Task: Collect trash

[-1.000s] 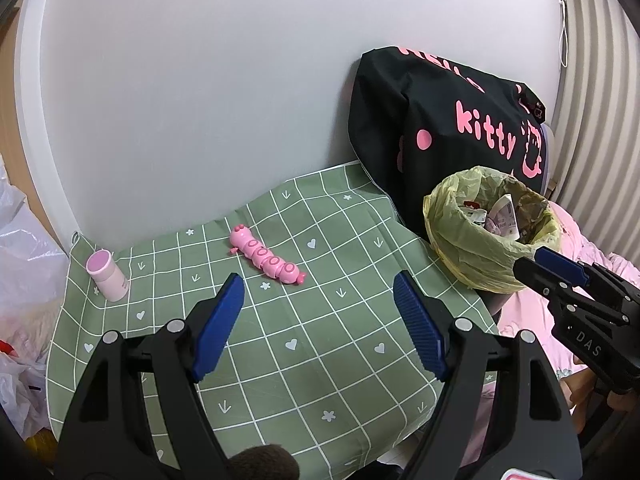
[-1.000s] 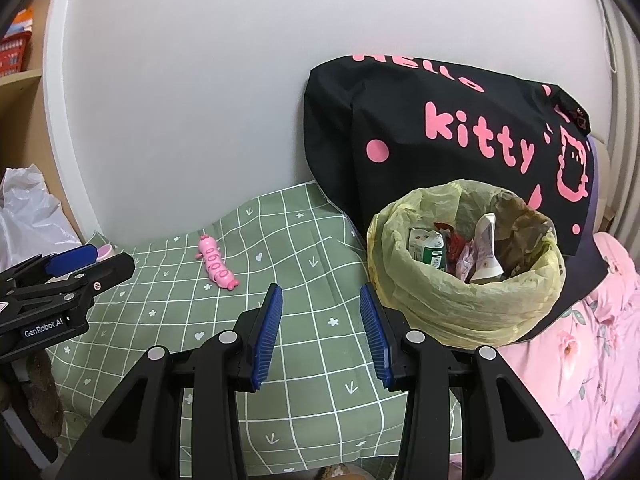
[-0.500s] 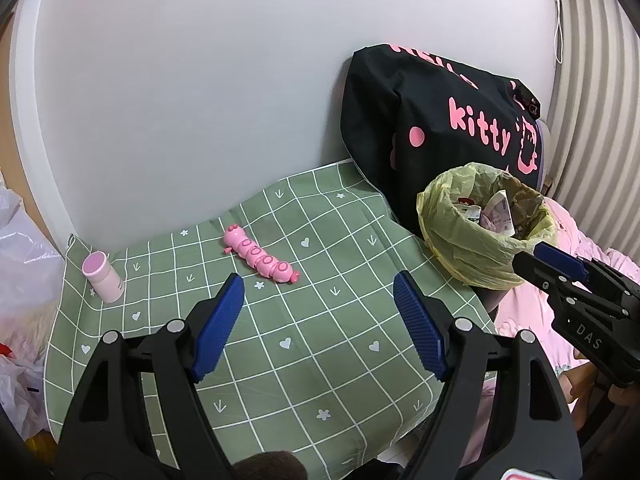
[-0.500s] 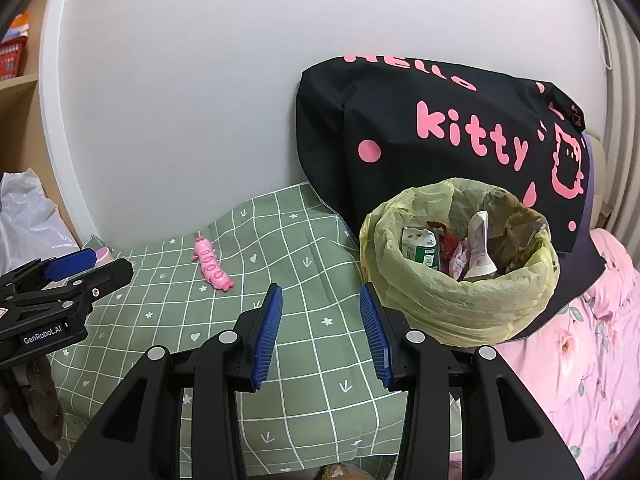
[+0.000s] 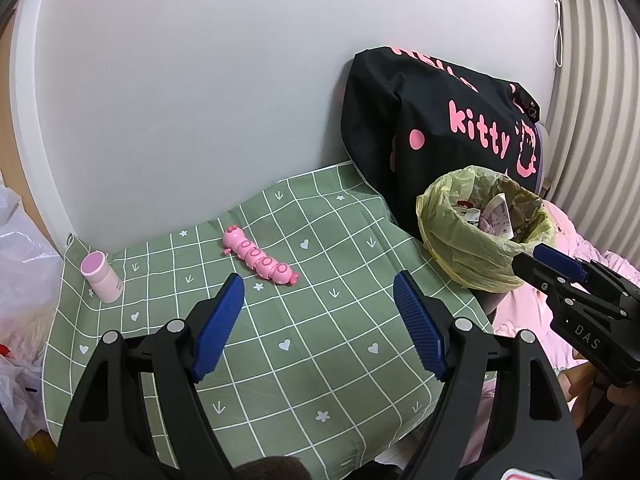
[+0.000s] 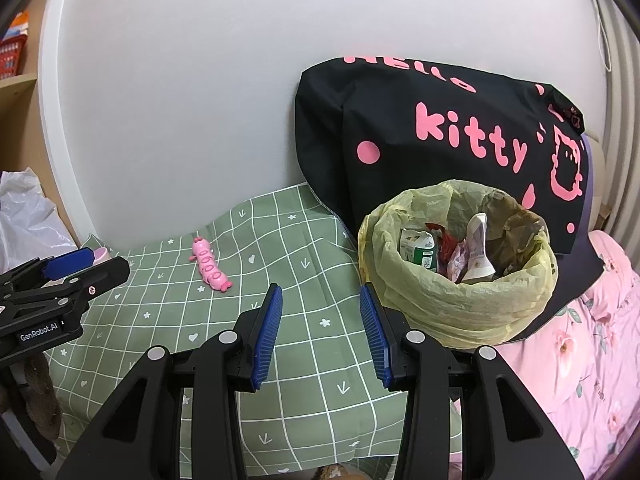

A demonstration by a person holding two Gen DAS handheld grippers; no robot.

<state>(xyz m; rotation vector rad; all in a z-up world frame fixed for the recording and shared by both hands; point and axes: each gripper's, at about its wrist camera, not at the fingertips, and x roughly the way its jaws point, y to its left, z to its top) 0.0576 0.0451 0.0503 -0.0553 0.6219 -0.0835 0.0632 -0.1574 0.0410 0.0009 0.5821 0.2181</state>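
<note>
Yellow-green liner of the trash bin (image 6: 460, 300) is folded over the rim, wrappers and a small carton already inside; bin sits at the green checked cloth's (image 5: 320, 320) right edge, against a black bag (image 6: 440, 128). Pink caterpillar toy (image 5: 262, 257) and pink bottle (image 5: 101, 276) remain on the cloth. Left gripper (image 5: 318, 320) hovers wide open, empty. Right gripper (image 6: 320, 328) level beside the bin, parted, empty.
</note>
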